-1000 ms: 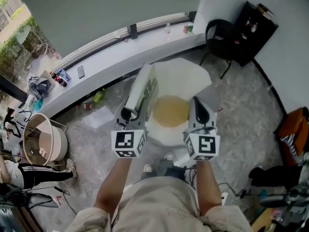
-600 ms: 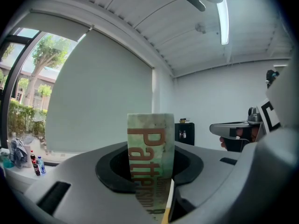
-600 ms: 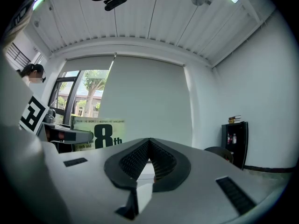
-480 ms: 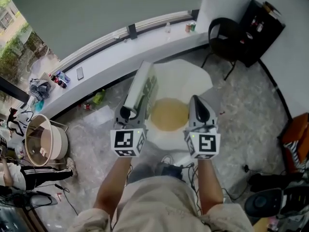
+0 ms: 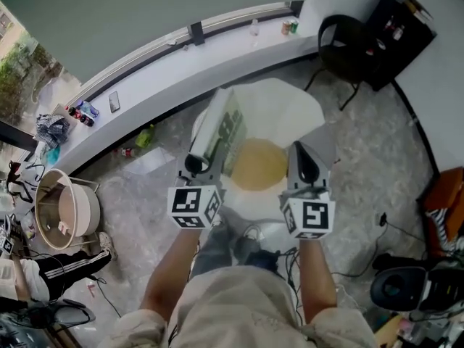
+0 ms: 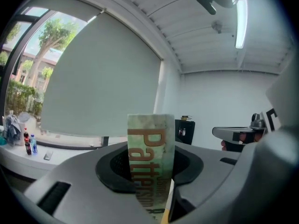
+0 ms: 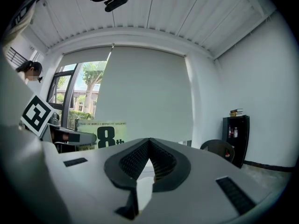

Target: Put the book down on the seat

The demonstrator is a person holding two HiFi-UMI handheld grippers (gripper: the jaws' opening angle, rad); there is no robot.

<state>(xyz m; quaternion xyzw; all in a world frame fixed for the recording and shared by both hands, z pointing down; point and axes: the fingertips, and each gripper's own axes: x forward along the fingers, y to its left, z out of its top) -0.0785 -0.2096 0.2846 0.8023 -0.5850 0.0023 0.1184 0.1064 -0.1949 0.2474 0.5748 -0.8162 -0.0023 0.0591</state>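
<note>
Little has changed over the last second. The left gripper [image 5: 205, 167] keeps its jaws clamped across the spine of the pale green book with brown lettering [image 5: 221, 130], which stands on edge at frame centre. Below it is the white seat with a round yellowish pad [image 5: 286, 107], now sitting more squarely under both grippers. The set-down looks not yet begun. The right gripper [image 5: 302, 156] has its jaws together on nothing. The book hides its own lower edge and the seat's left side, so its clearance cannot be told.
</note>
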